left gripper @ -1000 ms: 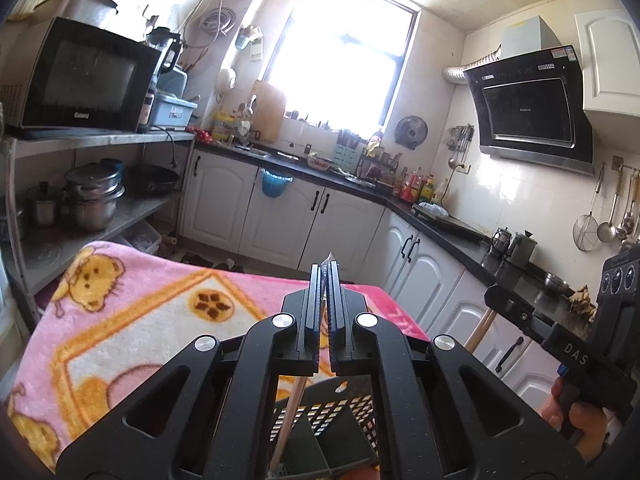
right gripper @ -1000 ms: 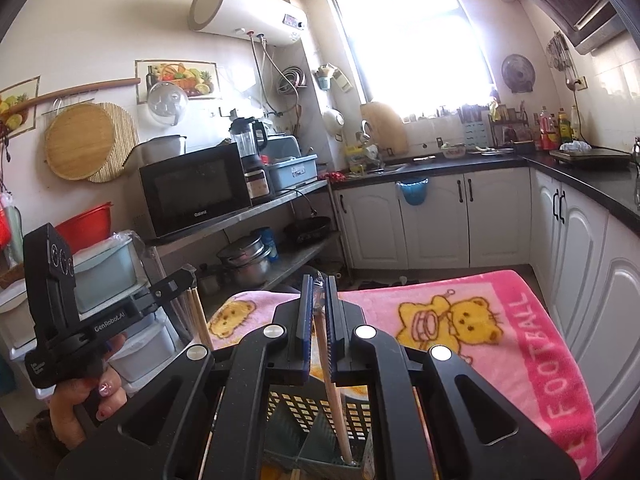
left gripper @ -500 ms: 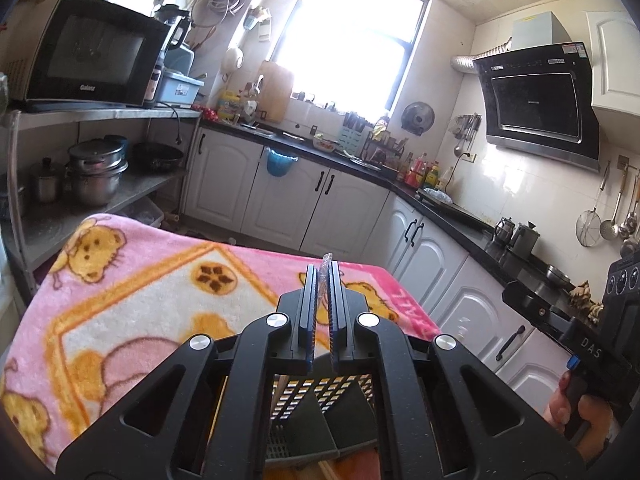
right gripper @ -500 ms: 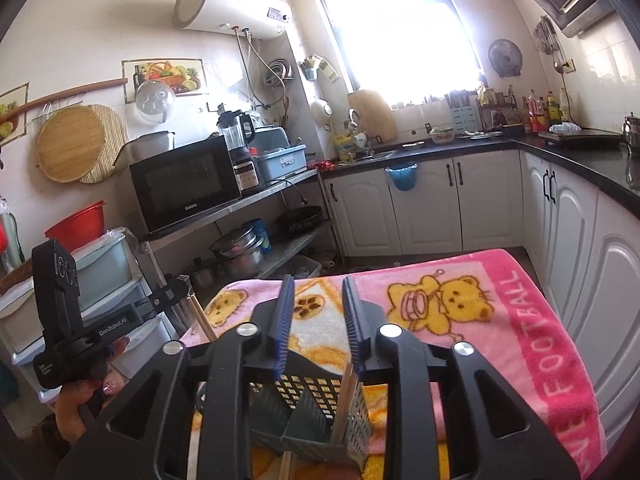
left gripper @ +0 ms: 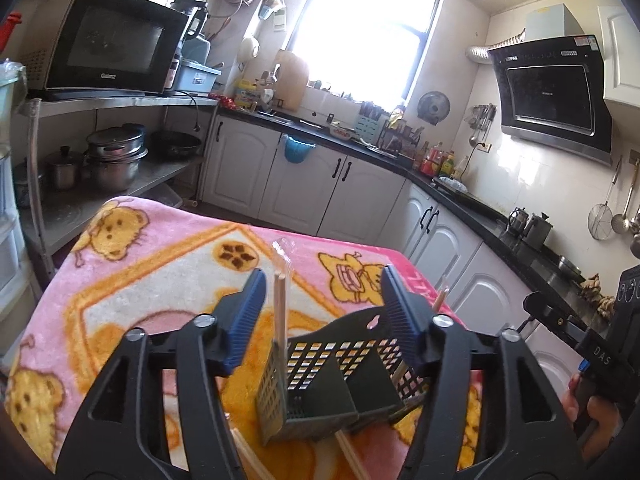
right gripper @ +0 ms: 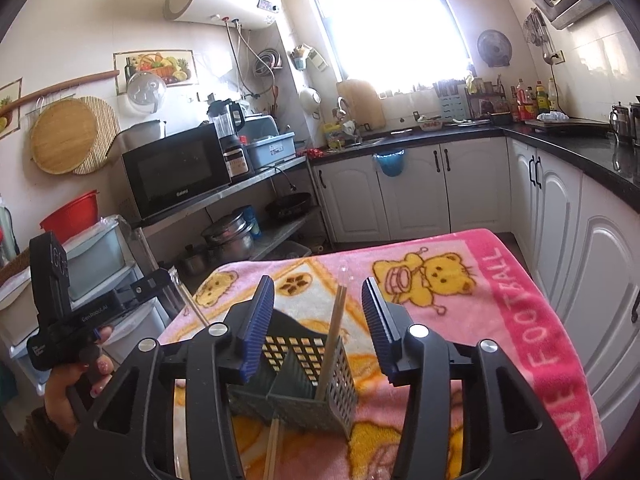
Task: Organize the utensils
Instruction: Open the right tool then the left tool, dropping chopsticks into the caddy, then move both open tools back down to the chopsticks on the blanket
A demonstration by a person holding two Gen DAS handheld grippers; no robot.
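A dark perforated utensil basket [left gripper: 328, 384] with dividers stands on the pink blanket [left gripper: 160, 280], also in the right wrist view [right gripper: 304, 392]. My left gripper [left gripper: 322, 300] is open above it; a wooden chopstick in a clear wrapper [left gripper: 281, 312] stands in the basket's left compartment, free of the jaws. My right gripper [right gripper: 318, 322] is open above the basket; a wooden chopstick [right gripper: 331, 340] leans in its right compartment. More chopsticks [left gripper: 352, 456] lie on the blanket beside the basket.
The blanket covers a table whose far edge drops toward white kitchen cabinets [left gripper: 304, 188]. A steel shelf with a microwave [left gripper: 108, 40] and pots [left gripper: 112, 156] stands at the left. The other hand-held gripper [right gripper: 72, 312] shows at each view's side.
Both grippers were shut on chopsticks a second ago. The right one opened first, then the left. Both chopsticks now stand in the basket, and both grippers have tilted down toward it.
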